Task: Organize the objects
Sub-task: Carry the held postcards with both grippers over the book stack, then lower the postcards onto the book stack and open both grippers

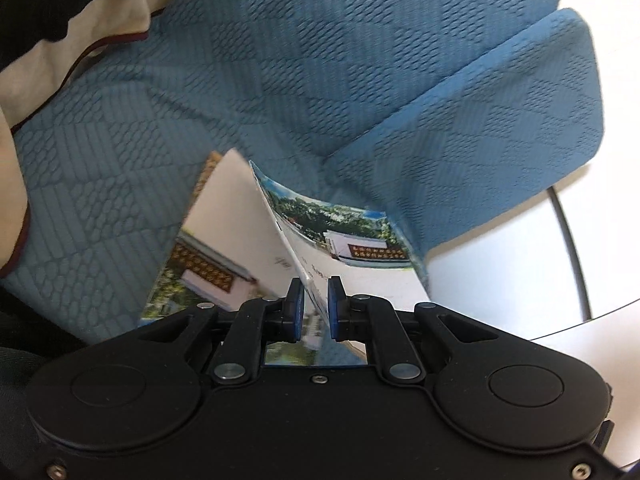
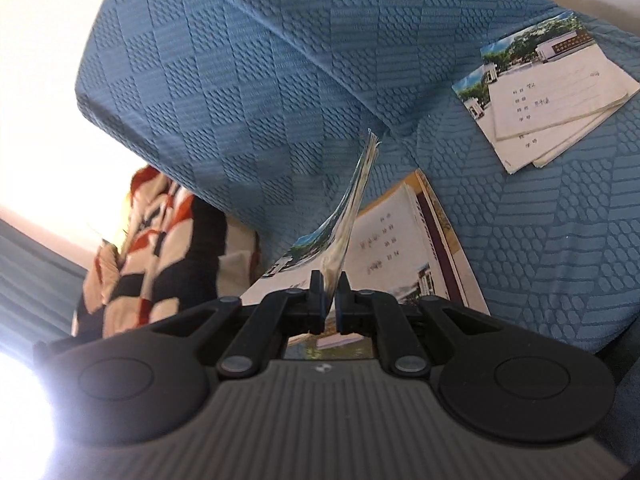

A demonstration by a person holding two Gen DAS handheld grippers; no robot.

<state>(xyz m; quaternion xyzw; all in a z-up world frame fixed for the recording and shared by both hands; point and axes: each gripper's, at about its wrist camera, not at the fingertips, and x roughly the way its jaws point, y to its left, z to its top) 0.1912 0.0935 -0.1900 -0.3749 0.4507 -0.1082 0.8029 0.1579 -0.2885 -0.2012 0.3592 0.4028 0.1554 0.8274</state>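
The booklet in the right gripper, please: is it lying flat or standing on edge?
On edge: the booklet rises thin-side-on from the right gripper, above another lying flat.

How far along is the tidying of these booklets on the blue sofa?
Looks done: a small stack of booklets lies on the blue sofa cover. In hand: the right gripper is shut on a booklet held on edge, and the left gripper is shut on another booklet. Left: a booklet lying below and the two held ones remain unstacked.

Lower edges of both held booklets hidden behind fingers; patterned cloth blurred.
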